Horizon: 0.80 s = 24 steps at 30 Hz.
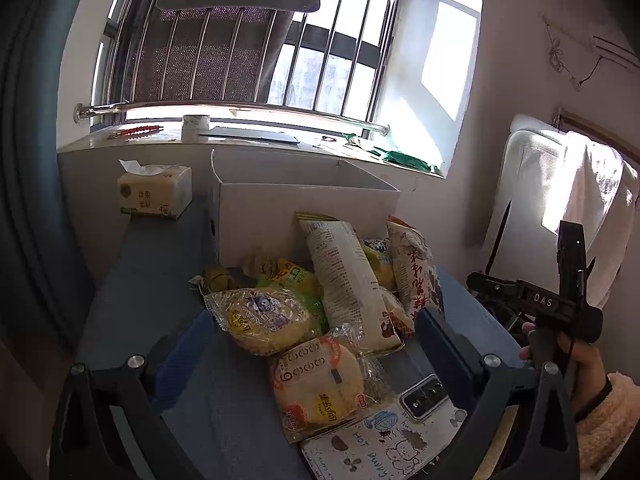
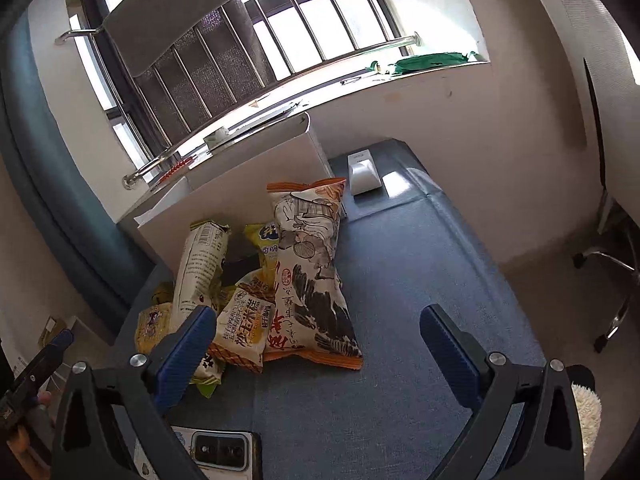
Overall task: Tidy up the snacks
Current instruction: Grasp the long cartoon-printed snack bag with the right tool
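Both grippers, left (image 1: 316,344) and right (image 2: 318,336), hover with jaws wide, holding nothing. Snacks (image 1: 320,300) lie piled before the box (image 1: 304,200) (apparently empty). Next: close on one packet.

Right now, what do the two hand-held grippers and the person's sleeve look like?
Each hand-held gripper, left and right, has a black frame with silver bolts and two blue ribbed finger pads. The left view shows the right unit's black body lettered "DAS", and a fluffy cream sleeve.
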Available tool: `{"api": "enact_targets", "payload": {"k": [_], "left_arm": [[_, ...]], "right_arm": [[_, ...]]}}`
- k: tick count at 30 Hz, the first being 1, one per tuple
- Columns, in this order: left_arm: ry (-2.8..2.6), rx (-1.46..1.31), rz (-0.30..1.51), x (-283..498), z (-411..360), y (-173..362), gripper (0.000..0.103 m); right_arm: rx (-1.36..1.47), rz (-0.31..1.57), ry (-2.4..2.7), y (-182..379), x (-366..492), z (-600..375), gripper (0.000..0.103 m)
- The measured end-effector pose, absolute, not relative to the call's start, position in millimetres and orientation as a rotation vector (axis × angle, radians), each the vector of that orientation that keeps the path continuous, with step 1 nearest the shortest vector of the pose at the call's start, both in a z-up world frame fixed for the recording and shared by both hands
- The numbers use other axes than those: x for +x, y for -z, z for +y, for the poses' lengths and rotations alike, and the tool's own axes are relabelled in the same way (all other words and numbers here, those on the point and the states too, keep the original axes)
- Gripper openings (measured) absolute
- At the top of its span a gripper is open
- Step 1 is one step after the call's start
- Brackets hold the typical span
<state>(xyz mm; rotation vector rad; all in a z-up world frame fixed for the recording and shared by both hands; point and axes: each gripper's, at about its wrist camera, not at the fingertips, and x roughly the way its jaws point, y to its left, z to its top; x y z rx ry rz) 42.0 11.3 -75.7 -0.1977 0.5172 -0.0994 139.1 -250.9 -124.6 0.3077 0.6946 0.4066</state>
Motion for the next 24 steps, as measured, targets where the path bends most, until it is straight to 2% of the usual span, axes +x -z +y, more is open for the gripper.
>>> {"api": "enact_targets", "payload": {"k": [14,16,17,24], "left_arm": [[0.125,-0.212,0.596,53,9,85,0.103],[0.123,-0.206,0.605,55,8,86,0.103],[0.125,-0.202,0.608,55,8,87,0.103],[0.121,-0.194,0.636,69,5,87,0.103]], "right_arm": [[0.163,0.854,-0.474,148,215,-201,0.102],[0.148,0.877,-0.485,152,224,-198,0.078],[0.135,0.900,-0.496,155,228,-197,0.044],[0.243,0.868,-0.495,149,219,-229,0.040]]}}
